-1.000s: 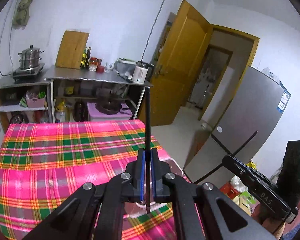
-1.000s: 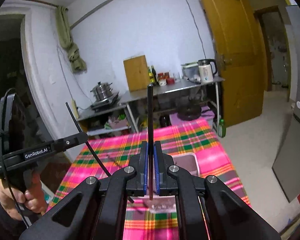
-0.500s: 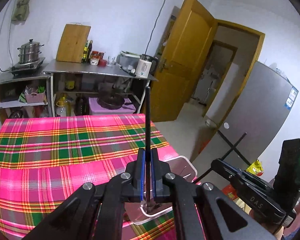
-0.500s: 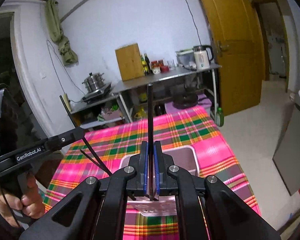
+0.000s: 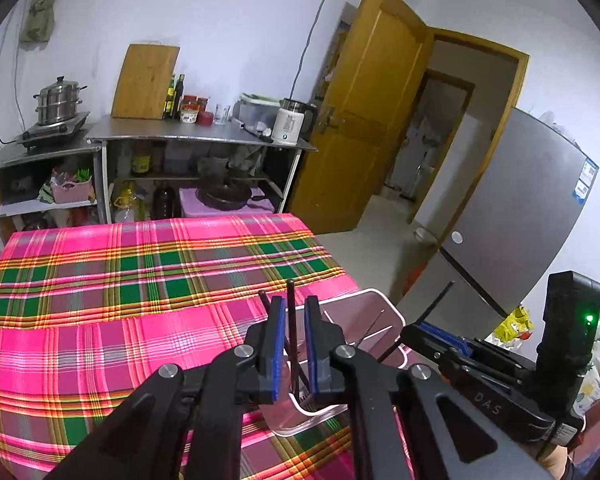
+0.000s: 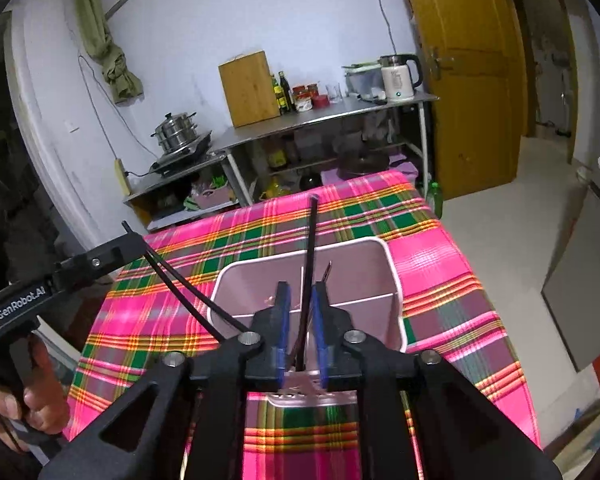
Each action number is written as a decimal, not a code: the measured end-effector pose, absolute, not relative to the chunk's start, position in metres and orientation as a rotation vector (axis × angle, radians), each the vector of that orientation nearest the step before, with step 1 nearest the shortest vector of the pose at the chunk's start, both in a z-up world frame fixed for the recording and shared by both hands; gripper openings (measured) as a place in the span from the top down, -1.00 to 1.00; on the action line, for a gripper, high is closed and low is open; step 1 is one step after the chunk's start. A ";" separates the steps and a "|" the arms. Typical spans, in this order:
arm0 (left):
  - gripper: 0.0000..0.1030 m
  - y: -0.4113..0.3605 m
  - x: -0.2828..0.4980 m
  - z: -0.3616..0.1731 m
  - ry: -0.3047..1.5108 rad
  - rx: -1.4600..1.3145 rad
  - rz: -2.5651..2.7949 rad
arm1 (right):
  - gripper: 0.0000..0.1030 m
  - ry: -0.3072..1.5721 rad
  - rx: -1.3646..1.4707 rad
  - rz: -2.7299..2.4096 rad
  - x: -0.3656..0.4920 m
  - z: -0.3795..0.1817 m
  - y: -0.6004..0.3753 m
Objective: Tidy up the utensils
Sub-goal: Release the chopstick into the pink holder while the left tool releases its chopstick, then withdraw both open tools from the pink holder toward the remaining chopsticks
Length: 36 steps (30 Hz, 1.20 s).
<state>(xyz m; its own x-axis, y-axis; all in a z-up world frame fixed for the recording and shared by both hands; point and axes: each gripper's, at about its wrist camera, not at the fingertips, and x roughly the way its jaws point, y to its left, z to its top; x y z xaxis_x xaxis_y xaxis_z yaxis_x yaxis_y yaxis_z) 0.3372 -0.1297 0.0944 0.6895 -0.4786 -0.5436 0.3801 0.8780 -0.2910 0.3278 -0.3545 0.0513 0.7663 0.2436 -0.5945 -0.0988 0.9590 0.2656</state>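
Observation:
A pink plastic utensil holder (image 6: 392, 276) with inner dividers stands on the plaid tablecloth; it also shows in the left wrist view (image 5: 384, 304). My left gripper (image 5: 291, 344) is open over the holder, and black chopsticks (image 5: 290, 320) stand loose between its jaws, their lower ends in the holder. My right gripper (image 6: 300, 320) is open too, with a black chopstick (image 6: 310, 248) leaning free between its jaws into the holder. The left gripper's chopsticks (image 6: 172, 276) cross the right wrist view.
The table (image 5: 100, 288) wears a pink, green and orange plaid cloth. Behind it stand steel shelves (image 5: 188, 140) with a pot, cutting board, bottles and kettle. A wooden door (image 5: 364, 120) and a grey fridge (image 5: 508, 216) are to the right.
Both grippers dropped toward the holder and opened. The chopsticks they had clamped now stand loose between the jaws with their lower ends in the holder.

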 end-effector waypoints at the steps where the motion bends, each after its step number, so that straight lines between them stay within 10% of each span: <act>1: 0.81 -0.128 0.334 0.097 0.643 -0.157 -0.480 | 0.47 0.664 0.223 0.185 0.326 0.053 -0.355; 4: 0.81 -0.119 0.324 0.106 0.619 -0.165 -0.476 | 0.20 0.627 0.228 0.176 0.316 0.063 -0.358; 36: 0.81 -0.008 0.207 0.013 0.758 -0.185 -0.267 | 0.22 0.688 0.133 0.402 0.219 0.023 -0.276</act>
